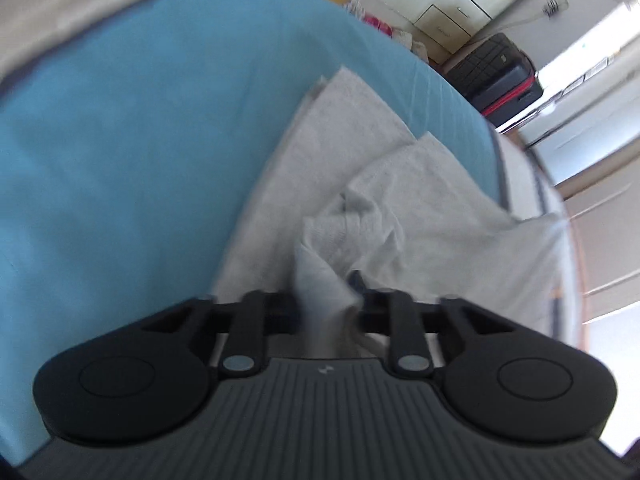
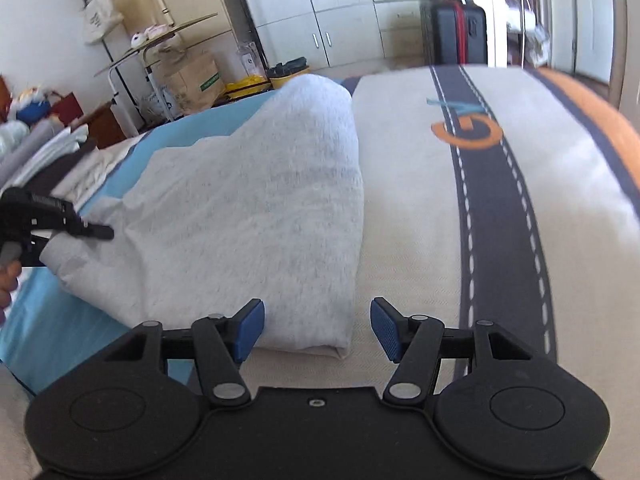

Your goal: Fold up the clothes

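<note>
A light grey garment (image 2: pixel 256 208) lies partly folded on the bed, half on a blue sheet (image 2: pixel 52 332). In the left wrist view the garment (image 1: pixel 400 184) spreads ahead, and my left gripper (image 1: pixel 328 304) is shut on a bunched corner of it, lifted off the sheet (image 1: pixel 120 152). The left gripper also shows at the left edge of the right wrist view (image 2: pixel 96 232), at the garment's left side. My right gripper (image 2: pixel 318 330) is open and empty, its blue pads (image 2: pixel 250 330) just above the garment's near folded edge.
A cream bedspread (image 2: pixel 408 208) with a dark dashed stripe (image 2: pixel 496 216) covers the bed's right part. Folded clothes (image 2: pixel 44 156) are stacked at the left. A dark suitcase (image 2: pixel 456 32), white cupboards (image 2: pixel 344 12), a rack and a paper bag (image 2: pixel 192 84) stand beyond the bed.
</note>
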Tool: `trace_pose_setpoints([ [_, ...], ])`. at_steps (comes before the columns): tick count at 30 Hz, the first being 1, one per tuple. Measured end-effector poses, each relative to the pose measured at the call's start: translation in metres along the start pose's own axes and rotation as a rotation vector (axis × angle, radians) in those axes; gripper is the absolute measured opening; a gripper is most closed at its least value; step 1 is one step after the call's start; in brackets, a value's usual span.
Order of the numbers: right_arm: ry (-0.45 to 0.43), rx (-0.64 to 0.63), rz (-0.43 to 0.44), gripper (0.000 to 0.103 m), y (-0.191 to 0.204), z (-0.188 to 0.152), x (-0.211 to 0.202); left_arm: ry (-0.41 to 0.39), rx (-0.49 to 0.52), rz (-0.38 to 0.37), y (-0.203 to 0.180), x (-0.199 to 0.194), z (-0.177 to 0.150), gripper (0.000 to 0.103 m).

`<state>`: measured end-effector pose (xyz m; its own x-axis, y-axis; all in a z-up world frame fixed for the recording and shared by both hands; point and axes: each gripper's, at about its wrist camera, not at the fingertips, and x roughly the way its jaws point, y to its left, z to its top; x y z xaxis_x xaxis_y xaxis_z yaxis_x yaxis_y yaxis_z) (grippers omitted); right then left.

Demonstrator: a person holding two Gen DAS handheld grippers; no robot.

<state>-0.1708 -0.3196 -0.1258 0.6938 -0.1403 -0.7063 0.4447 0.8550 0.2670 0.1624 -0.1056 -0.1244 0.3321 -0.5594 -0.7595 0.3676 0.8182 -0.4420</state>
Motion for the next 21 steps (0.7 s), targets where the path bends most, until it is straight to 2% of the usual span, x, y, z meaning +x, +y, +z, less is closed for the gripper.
trace_pose_setpoints([
  [3, 0.001, 0.006, 0.002, 0.064, -0.01, -0.002, 0.016, -0.123, 0.091, -0.03, -0.015, -0.026, -0.003, 0.008],
  [5, -0.006, 0.005, 0.002, 0.064, -0.012, -0.001, 0.022, -0.204, 0.097, -0.044, -0.017, -0.046, -0.004, 0.008],
  [6, -0.009, 0.007, 0.003, 0.064, -0.013, -0.001, 0.024, -0.218, 0.093, -0.039, -0.015, -0.05, -0.004, 0.009],
  [9, -0.015, -0.006, -0.001, 0.064, -0.013, -0.001, 0.029, -0.172, 0.073, 0.005, -0.004, -0.041, 0.001, 0.011],
  [12, -0.01, -0.075, -0.046, 0.062, -0.002, -0.002, 0.032, -0.098, 0.066, 0.011, 0.001, -0.031, 0.002, 0.011],
  [15, -0.007, -0.073, -0.065, 0.063, 0.003, -0.001, 0.034, -0.024, 0.059, 0.016, 0.007, -0.02, 0.002, 0.013],
  [17, -0.011, -0.052, -0.058, 0.063, 0.001, -0.001, 0.034, -0.063, 0.052, 0.018, 0.009, -0.023, 0.002, 0.013],
  [19, -0.011, -0.058, -0.055, 0.063, 0.0, -0.001, 0.033, -0.092, 0.065, 0.091, 0.011, -0.025, 0.003, 0.013],
  [21, -0.007, -0.059, -0.059, 0.063, 0.0, 0.0, 0.034, -0.064, 0.082, 0.174, 0.013, -0.019, 0.004, 0.013],
])
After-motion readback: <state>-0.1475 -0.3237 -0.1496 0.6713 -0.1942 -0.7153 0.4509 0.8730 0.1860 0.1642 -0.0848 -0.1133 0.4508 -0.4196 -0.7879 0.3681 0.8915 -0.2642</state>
